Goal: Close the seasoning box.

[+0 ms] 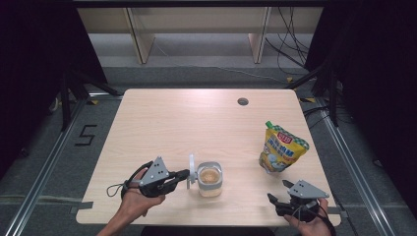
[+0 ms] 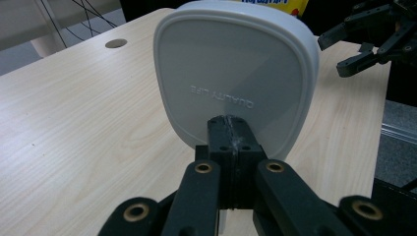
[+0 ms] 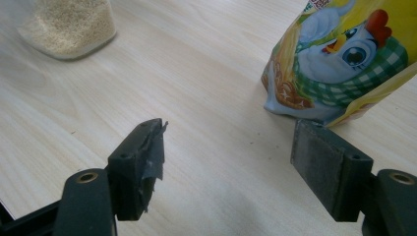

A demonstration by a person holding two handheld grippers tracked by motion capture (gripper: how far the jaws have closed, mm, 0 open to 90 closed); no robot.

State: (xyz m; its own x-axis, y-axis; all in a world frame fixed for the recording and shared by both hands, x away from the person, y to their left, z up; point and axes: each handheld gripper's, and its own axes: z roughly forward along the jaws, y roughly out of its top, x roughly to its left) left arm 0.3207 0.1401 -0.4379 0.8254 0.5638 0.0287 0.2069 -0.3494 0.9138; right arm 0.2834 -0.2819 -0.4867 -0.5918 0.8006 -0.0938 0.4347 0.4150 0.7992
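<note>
Nearest us, our left gripper (image 1: 187, 173) is clamped on the lower edge of a white lid (image 2: 236, 73), holding it upright just beside the open jar of grains (image 1: 210, 179). Our right gripper (image 1: 278, 191) rests at the table's (image 1: 196, 123) near edge, jaws spread and empty. Beyond it stands the yellow pouch (image 1: 281, 147).
</note>
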